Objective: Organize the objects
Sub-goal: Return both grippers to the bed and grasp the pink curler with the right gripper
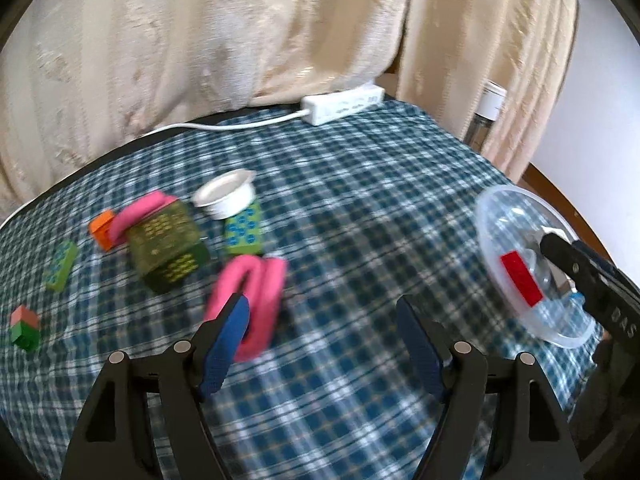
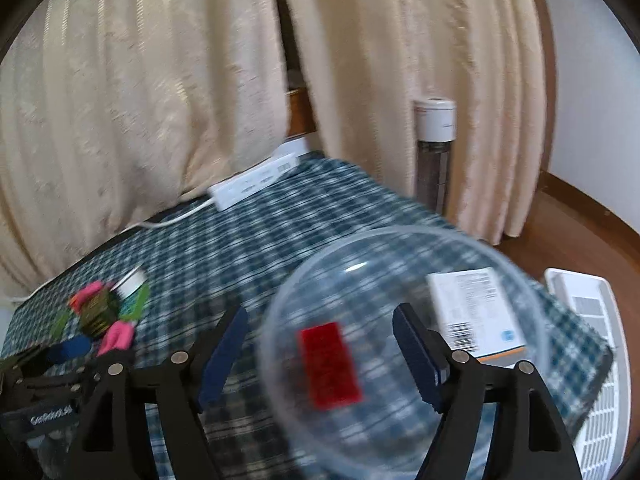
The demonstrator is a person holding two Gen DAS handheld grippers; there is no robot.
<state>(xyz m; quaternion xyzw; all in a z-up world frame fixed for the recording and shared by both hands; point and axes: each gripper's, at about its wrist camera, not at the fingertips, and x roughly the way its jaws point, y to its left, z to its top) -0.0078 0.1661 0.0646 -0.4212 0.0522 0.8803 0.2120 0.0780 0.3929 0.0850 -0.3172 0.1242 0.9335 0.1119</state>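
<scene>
A clear plastic bowl (image 1: 520, 216) stands at the right of the blue checked tablecloth (image 1: 340, 208), with a red brick (image 1: 520, 280) lying flat in it. In the right wrist view my right gripper (image 2: 320, 352) hovers open over the bowl (image 2: 460, 248); the red brick (image 2: 330, 364) lies below, free of the pads. My left gripper (image 1: 324, 340) is open with nothing between its fingers, and a pink curved piece (image 1: 256, 300) lies just beyond its left finger. Further left are a dark green box (image 1: 168, 252), green studded bricks (image 1: 244, 232), an orange brick (image 1: 102, 232) and a white cup (image 1: 226, 196).
A white power strip (image 1: 344, 104) and its cable lie at the table's far edge, below cream curtains. A red-and-green block (image 1: 24, 328) sits at the far left. A white barcoded box (image 2: 476, 316) lies behind the bowl. A white appliance (image 2: 592, 360) stands on the floor to the right.
</scene>
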